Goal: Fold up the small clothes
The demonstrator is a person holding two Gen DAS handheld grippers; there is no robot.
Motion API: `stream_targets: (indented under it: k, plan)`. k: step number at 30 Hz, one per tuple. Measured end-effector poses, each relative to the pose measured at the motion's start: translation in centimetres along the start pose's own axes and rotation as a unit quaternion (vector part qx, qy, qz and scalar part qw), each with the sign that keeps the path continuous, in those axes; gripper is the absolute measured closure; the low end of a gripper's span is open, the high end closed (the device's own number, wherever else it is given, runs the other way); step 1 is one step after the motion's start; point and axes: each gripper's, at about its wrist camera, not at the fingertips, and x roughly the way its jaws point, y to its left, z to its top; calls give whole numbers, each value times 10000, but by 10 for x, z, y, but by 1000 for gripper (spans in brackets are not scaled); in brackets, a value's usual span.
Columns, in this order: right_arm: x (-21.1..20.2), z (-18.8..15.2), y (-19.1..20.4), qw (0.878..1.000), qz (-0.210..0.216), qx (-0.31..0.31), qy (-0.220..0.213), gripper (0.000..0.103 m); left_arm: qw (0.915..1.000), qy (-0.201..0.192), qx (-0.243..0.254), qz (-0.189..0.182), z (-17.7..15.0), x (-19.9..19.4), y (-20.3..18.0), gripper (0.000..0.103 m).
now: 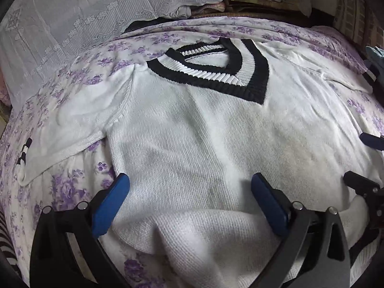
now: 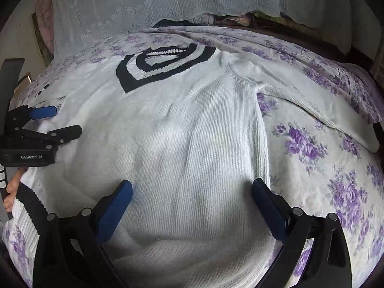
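Observation:
A white knit sweater (image 1: 192,139) with a black-and-white striped V-neck collar (image 1: 216,74) lies face up on a bed, sleeves spread to both sides. My left gripper (image 1: 190,184) hovers open over its lower left body, blue pads wide apart, nothing between them. My right gripper (image 2: 192,189) is open too, over the lower right body (image 2: 182,144) near the side seam. The collar (image 2: 163,64) lies far ahead in the right wrist view. The left gripper (image 2: 57,122) shows at that view's left edge, with a hand (image 2: 12,192) behind it. The hem is bunched up near both grippers.
The bed is covered by a white sheet with purple flowers (image 1: 72,187) (image 2: 336,180). A pale lace cloth (image 1: 72,24) drapes over pillows at the head. The sweater's right sleeve (image 2: 324,110) stretches toward the bed's right side. Dark furniture (image 1: 355,19) stands at the far right.

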Motion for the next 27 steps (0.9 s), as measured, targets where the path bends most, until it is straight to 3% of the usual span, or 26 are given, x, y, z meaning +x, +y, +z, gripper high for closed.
stream_targets:
  k: [8,10,12,14,16,18,22,24,27]
  plan:
    - [-6,-5,-1,9998,137,-88,61,3,9995,178,-129,-225,0,9,6,4]
    - [-15,-6,-12,9988,458,154,-77,3,9995,176,-99,-234,1,7,6,4]
    - [-37,-7,-35,9940,688,689,-490,3,9997,132,35,-185,9,-1,9,4]
    - [-68,-10,-73,9803,459,1470,-1237,3,9997,-241,-1,-89,25,-17,18,4]
    - [-83,-15,-117,9577,-55,2392,-1598,4,9988,-483,-63,-43,47,-24,26,4]
    - [-79,-21,-158,9347,-231,3247,-1430,4,9986,-507,-130,-20,66,-20,30,4]
    - [-70,-30,-196,9044,-636,3982,-1396,14,9991,-344,-246,86,83,22,25,4]
    - [-67,-28,-204,8948,-790,4151,-1444,16,9995,103,-86,280,71,60,21,4]
    - [-62,-17,-216,8725,-1160,4482,-1563,19,9980,171,-583,-197,68,59,41,4]
